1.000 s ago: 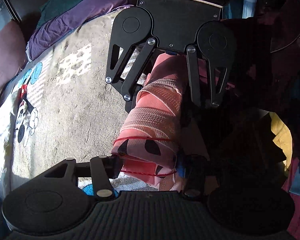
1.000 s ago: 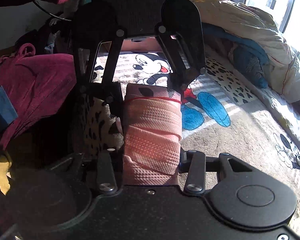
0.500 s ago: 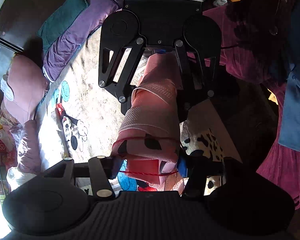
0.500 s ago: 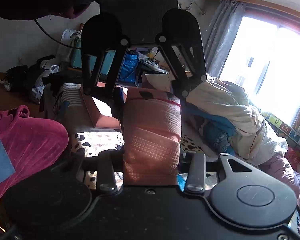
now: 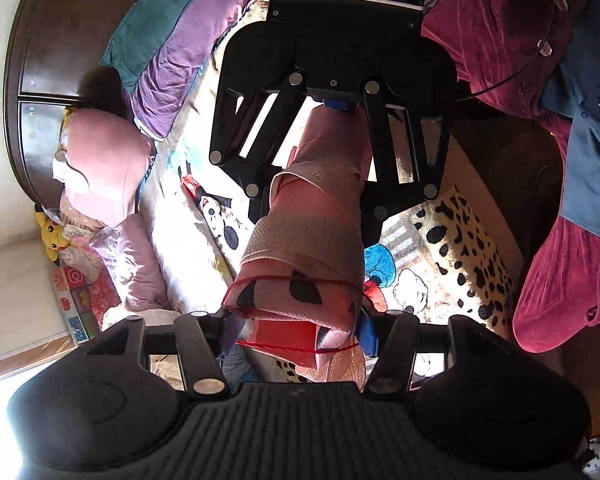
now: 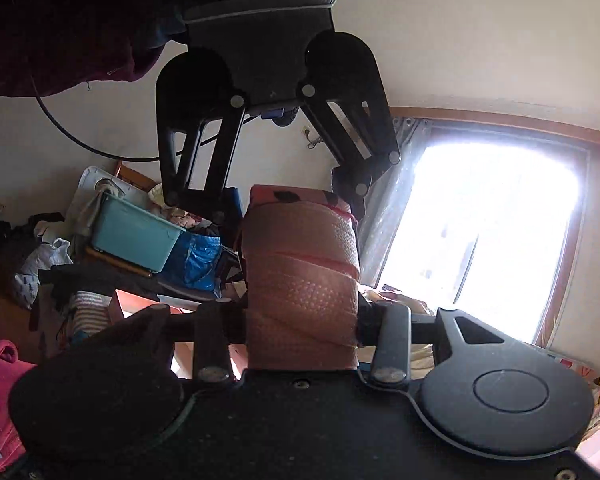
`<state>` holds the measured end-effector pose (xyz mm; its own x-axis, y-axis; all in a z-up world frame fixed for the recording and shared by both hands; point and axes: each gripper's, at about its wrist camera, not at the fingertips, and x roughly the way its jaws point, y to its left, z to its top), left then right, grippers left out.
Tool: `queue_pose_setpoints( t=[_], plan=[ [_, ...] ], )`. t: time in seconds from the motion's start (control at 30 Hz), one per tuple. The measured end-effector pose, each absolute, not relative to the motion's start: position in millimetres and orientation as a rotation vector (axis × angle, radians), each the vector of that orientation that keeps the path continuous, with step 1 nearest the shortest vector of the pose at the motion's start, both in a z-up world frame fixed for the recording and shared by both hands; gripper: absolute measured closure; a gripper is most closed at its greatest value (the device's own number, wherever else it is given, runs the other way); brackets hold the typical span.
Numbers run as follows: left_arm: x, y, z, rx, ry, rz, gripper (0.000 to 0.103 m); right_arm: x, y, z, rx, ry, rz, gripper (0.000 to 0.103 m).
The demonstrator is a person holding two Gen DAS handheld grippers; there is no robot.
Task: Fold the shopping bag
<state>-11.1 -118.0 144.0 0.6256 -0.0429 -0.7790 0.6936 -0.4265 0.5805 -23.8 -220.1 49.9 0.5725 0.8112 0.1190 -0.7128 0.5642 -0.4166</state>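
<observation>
The pink shopping bag (image 5: 304, 248) is folded into a tight roll with black spots and red trim at one end. Both grippers hold it in the air, one at each end. My left gripper (image 5: 296, 330) is shut on the spotted end; the right gripper (image 5: 312, 196) faces it, shut on the far end. In the right wrist view the bag roll (image 6: 300, 280) stretches from my right gripper (image 6: 300, 324) up to the left gripper (image 6: 292, 204). The roll is lifted well above the bed.
Below lies a bed with a cartoon-mouse blanket (image 5: 420, 264), purple pillows (image 5: 188, 44) and a maroon garment (image 5: 572, 272). The right wrist view shows a bright window (image 6: 480, 240), a teal bin (image 6: 132, 236) and cluttered clothes on the floor.
Both grippers have raised the rolled bag high off the bed. The right wrist view has tilted up from the blanket to the wall and window. The grip on the roll is unchanged.
</observation>
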Motion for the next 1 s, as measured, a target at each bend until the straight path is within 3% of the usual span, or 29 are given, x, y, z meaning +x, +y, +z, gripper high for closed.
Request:
queue_pose_setpoints(
  t=[0.23, 0.33, 0.67, 0.83, 1.0],
  plan=[
    [-13.8, -118.7, 174.8, 1.766, 0.504, -1.084, 0.048, -43.1, -230.9, 53.7, -0.29, -0.407, 0.904, 0.062],
    [-18.5, -129.5, 186.0, 1.743, 0.58, -1.032, 0.048, -47.0, -235.0, 59.3, -0.267, -0.432, 0.897, 0.062],
    [-36.6, -142.4, 194.4, 1.887, 0.552, -1.001, 0.048, -57.9, -234.0, 58.8, -0.209, -0.482, 0.849, 0.063],
    [-34.4, -149.6, 195.5, 1.897, 0.658, -0.942, 0.048, -61.2, -230.6, 58.6, -0.24, -0.481, 0.857, 0.063],
    [-38.5, -151.7, 196.3, 1.903, 0.645, -0.858, 0.048, -64.0, -228.9, 63.0, -0.253, -0.487, 0.811, 0.064]
  ],
)
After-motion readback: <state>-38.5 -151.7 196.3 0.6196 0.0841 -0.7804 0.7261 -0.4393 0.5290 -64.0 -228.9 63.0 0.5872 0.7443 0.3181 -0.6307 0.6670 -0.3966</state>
